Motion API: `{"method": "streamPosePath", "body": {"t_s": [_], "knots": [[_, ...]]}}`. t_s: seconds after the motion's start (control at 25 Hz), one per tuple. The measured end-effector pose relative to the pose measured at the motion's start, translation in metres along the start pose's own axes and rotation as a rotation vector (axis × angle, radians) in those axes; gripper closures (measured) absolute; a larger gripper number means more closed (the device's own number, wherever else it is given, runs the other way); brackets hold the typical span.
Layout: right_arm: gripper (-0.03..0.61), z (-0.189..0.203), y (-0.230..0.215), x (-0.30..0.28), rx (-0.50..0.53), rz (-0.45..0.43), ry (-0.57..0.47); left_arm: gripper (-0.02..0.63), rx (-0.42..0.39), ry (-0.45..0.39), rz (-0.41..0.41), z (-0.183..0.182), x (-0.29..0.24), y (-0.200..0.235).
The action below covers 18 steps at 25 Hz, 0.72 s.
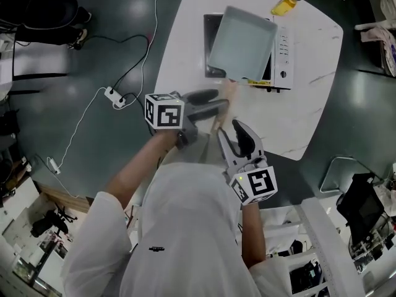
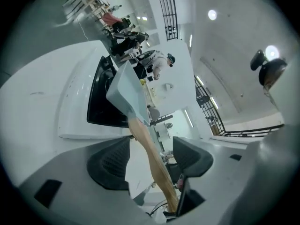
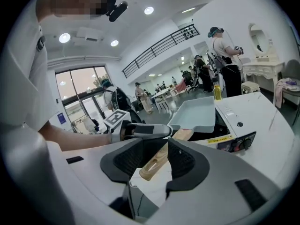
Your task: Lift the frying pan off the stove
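Flanks wooden handle (image 2: 151, 150) of pale grey square frying pan (image 1: 241, 42) with left claw (image 1: 216, 104) and right claw (image 1: 233, 132) both spread, pinching nothing; risks slipping if lifted off white stove (image 1: 284, 53) ungripped.

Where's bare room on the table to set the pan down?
Bare tabletop left of the induction stove, and another patch right of it, nearer than the yellow bottle. Crowded at the near edge: the frying pan handle with the left claw and right claw around it.
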State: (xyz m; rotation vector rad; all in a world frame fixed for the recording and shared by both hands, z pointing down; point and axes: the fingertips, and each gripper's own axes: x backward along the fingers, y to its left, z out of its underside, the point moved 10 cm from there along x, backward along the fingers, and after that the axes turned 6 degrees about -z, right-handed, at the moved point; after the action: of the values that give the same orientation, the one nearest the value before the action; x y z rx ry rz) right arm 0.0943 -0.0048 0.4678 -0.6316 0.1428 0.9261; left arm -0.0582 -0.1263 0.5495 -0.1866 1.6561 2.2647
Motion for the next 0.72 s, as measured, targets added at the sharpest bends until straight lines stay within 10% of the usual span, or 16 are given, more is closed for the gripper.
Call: {"method": "streamPosePath", "body": {"t_s": [0.36,0.72], "knots": [[0.394,0.023,-0.016,-0.013,-0.105,-0.051,0.097,0.348,0.062,0.109,0.110,0.002,-0.029,0.020],[0.393,0.031,-0.026,-0.014,-0.160,-0.058,0.110,0.482,0.191,0.117,0.201,0.006,-0.037,0.027]]}}
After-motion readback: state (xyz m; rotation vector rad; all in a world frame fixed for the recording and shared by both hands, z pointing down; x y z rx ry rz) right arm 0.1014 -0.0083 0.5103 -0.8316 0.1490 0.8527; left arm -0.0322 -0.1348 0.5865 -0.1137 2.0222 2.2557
